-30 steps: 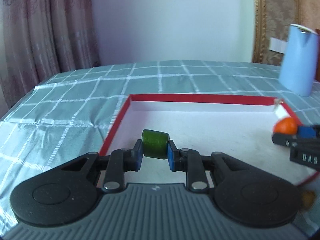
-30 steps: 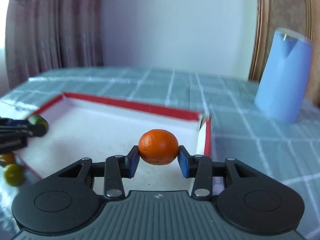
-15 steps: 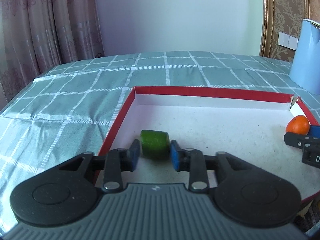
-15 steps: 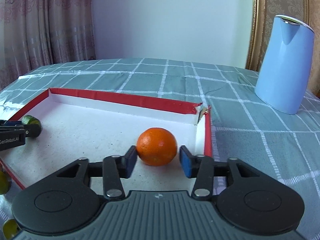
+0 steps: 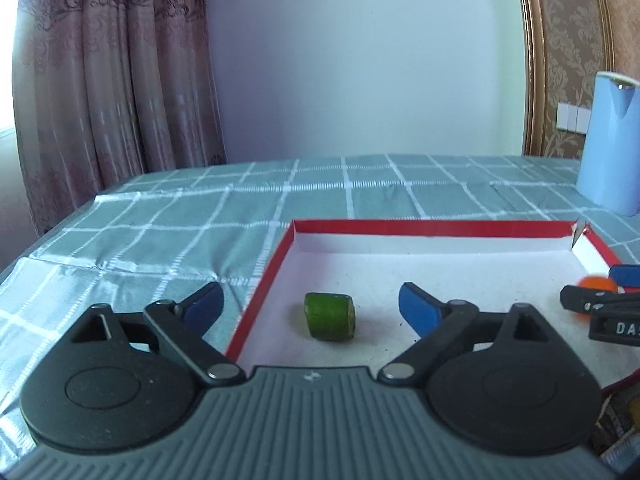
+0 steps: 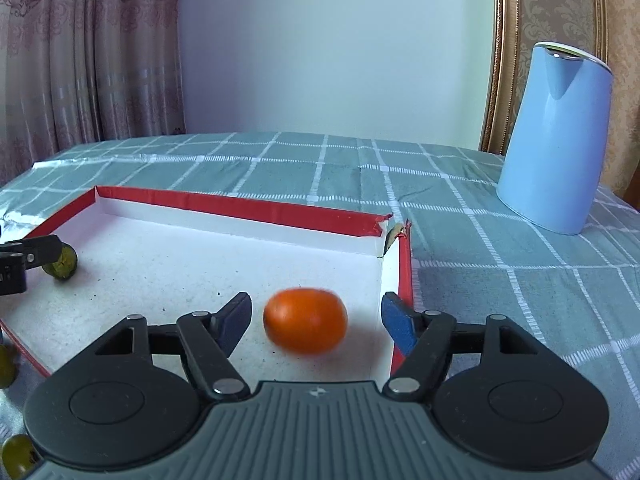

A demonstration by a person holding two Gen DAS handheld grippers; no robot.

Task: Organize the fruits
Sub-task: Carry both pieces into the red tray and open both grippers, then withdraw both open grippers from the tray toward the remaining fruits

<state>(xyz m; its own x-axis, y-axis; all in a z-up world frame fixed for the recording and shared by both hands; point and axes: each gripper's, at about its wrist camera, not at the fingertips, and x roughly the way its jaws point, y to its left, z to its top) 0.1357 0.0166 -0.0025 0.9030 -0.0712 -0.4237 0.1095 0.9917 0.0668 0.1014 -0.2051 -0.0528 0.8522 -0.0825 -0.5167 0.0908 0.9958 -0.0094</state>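
A green fruit piece (image 5: 329,316) lies on the white floor of the red-rimmed tray (image 5: 432,227), near its left wall. My left gripper (image 5: 310,304) is wide open around it, touching nothing. An orange fruit (image 6: 305,320) lies in the tray (image 6: 248,205) near its right wall, slightly blurred. My right gripper (image 6: 316,320) is wide open on either side of it, not touching. The orange (image 5: 596,283) and right gripper also show at the left wrist view's right edge. The green piece (image 6: 66,266) shows at the right wrist view's left edge.
A light blue kettle (image 6: 556,140) stands on the green checked tablecloth (image 5: 160,232), right of and behind the tray. Small yellow-green fruits (image 6: 16,454) lie on the cloth in front of the tray's left corner. Curtains hang behind the table's left side.
Both grippers opened wide and let go: the green piece and the orange now rest on the tray floor. Both grippers have drawn back slightly.
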